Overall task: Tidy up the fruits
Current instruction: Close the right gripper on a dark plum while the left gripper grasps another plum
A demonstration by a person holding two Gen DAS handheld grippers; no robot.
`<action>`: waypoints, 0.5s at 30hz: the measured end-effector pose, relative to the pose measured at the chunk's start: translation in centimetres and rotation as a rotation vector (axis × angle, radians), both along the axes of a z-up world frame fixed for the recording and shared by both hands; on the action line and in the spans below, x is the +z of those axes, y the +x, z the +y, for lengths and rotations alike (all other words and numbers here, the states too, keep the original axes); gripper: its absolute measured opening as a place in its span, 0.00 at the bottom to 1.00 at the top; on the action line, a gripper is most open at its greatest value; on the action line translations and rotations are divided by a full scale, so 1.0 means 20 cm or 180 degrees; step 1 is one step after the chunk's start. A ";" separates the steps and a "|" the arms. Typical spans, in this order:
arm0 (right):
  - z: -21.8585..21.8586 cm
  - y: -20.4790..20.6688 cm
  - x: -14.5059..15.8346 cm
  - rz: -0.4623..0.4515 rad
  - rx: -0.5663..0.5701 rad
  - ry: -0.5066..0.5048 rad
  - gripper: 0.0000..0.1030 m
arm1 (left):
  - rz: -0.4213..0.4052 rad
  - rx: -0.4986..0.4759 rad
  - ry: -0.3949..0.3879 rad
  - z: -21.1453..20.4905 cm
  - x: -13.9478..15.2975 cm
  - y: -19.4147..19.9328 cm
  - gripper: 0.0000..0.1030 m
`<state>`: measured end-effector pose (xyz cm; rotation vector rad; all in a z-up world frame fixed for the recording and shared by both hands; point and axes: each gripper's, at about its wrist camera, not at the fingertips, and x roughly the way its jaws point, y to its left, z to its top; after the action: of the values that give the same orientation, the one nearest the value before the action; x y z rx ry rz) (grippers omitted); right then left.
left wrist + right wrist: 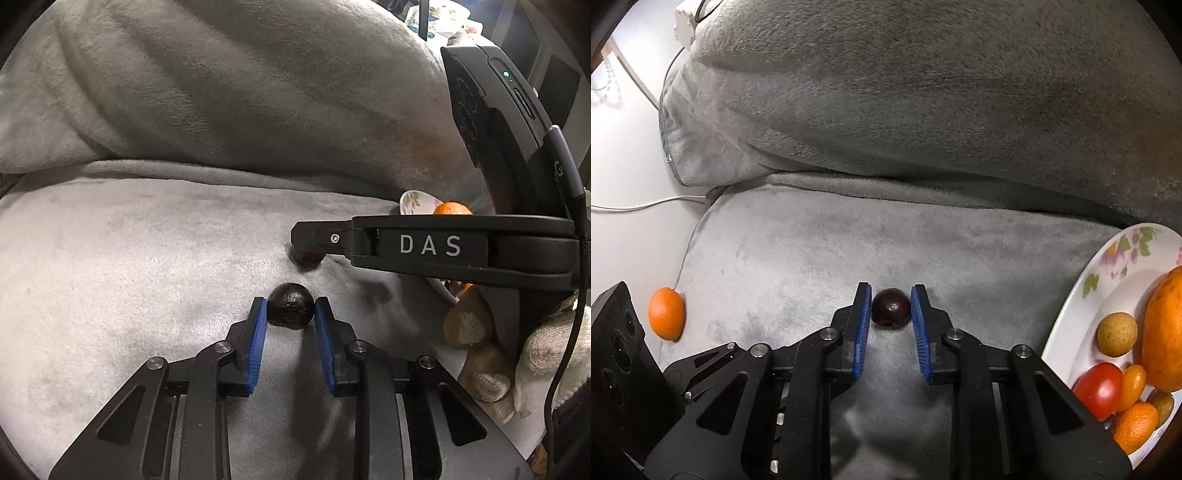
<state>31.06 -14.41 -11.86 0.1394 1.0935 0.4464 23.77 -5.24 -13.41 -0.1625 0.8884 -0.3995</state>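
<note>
Dark fruit (290, 305) sits clamped between left tool (290, 310) pads; right tool (891, 308) grips another fruit (891, 307).

The right claw (308, 245) covers most of the second dark fruit (306, 258) and the plate (412, 201); the right wrist view crops the mango (1163, 332).

Dark fruits on a grey blanket

Blue pads (863, 325) sit beside a dark red cherry (891, 308). The plate (1097, 280), white with pink and green flowers, lies right of the gripper. An orange fruit (666, 313) lies left.
</note>
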 end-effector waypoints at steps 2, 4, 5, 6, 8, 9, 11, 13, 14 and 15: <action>-0.01 -0.01 0.00 0.0001 -0.0001 0.0025 0.22 | -0.0006 0.0004 0.0028 -0.01 0.00 0.01 0.23; -0.03 -0.02 0.00 -0.0015 -0.0001 0.0051 0.22 | -0.0003 0.0008 0.0022 -0.03 0.00 0.02 0.23; -0.04 -0.03 0.01 -0.0024 -0.0004 0.0066 0.22 | -0.0004 0.0017 0.0014 -0.03 0.01 0.02 0.23; -0.05 -0.03 0.02 -0.0033 -0.0007 0.0084 0.22 | -0.0009 0.0024 0.0010 -0.05 0.00 0.00 0.23; -0.07 -0.05 0.04 -0.0076 0.0000 0.0120 0.22 | -0.0027 0.0029 0.0003 -0.06 0.00 -0.01 0.22; -0.08 -0.07 0.07 -0.0121 0.0006 0.0127 0.22 | -0.0037 0.0033 -0.0004 -0.06 0.01 -0.02 0.22; -0.11 -0.10 0.11 -0.0190 0.0010 0.0158 0.22 | -0.0058 0.0047 -0.0040 -0.04 0.03 -0.04 0.22; -0.15 -0.14 0.16 -0.0255 0.0007 0.0221 0.22 | -0.0075 0.0054 -0.0094 -0.03 0.05 -0.06 0.22; -0.16 -0.16 0.18 -0.0290 0.0007 0.0247 0.22 | -0.0089 0.0054 -0.0112 -0.04 0.06 -0.06 0.22; -0.19 -0.17 0.20 -0.0319 0.0005 0.0263 0.22 | -0.0104 0.0051 -0.0129 -0.04 0.07 -0.08 0.22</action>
<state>27.57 -18.12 -7.87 0.1870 0.9773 0.4952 22.25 -6.06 -12.09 -0.1998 0.8468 -0.4042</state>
